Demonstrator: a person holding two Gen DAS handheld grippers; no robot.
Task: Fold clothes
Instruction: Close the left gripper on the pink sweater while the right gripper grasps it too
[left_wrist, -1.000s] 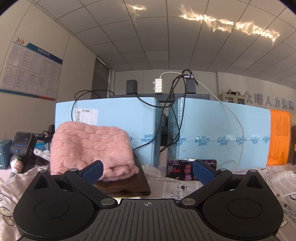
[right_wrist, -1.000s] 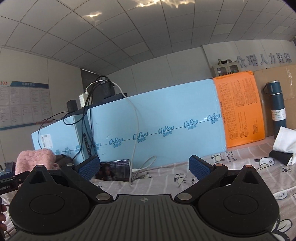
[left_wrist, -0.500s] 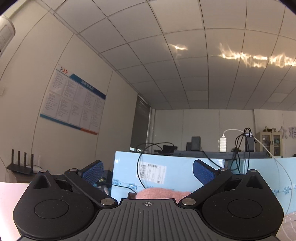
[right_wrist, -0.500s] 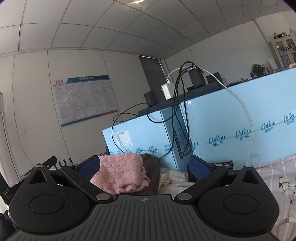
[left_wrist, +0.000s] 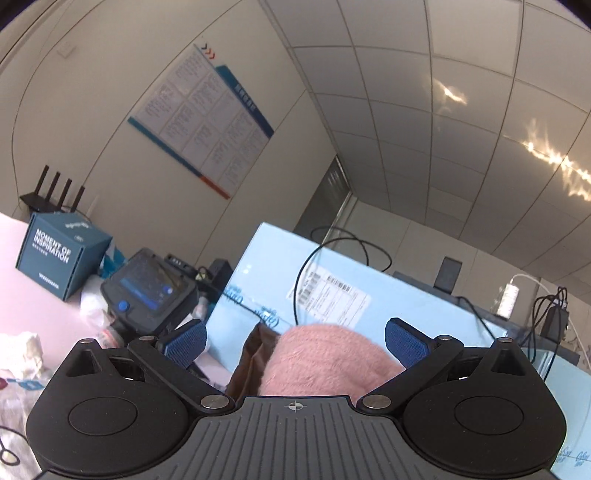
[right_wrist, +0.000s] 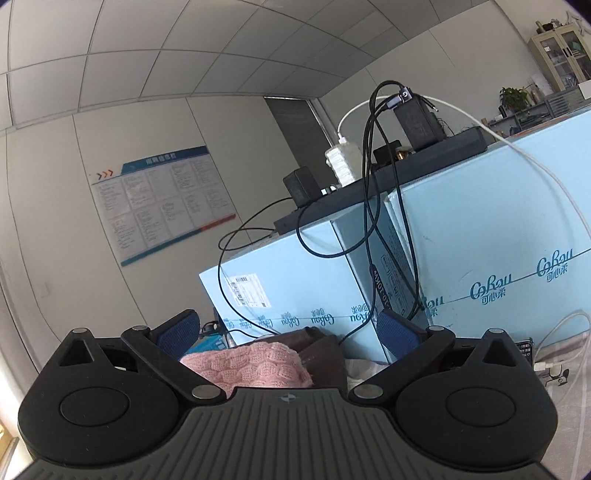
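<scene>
Both grippers, left gripper (left_wrist: 294, 341) and right gripper (right_wrist: 287, 332), gape wide, holding nothing, pink sweater (left_wrist: 328, 363) beyond them. Only left view shows the box (left_wrist: 61, 254) reading "MOMENT OF INSPIRATION". Only right view shows the phone (right_wrist: 525, 348), far right.

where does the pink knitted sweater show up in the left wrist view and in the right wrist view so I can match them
Left wrist: the pink knitted sweater sits low at centre, between the open fingers, a brown garment at its left edge.
Right wrist: the sweater is low, left of centre, the brown garment behind and right of it.
Shared landmark: the white shipping label on the light blue box just above.
</scene>
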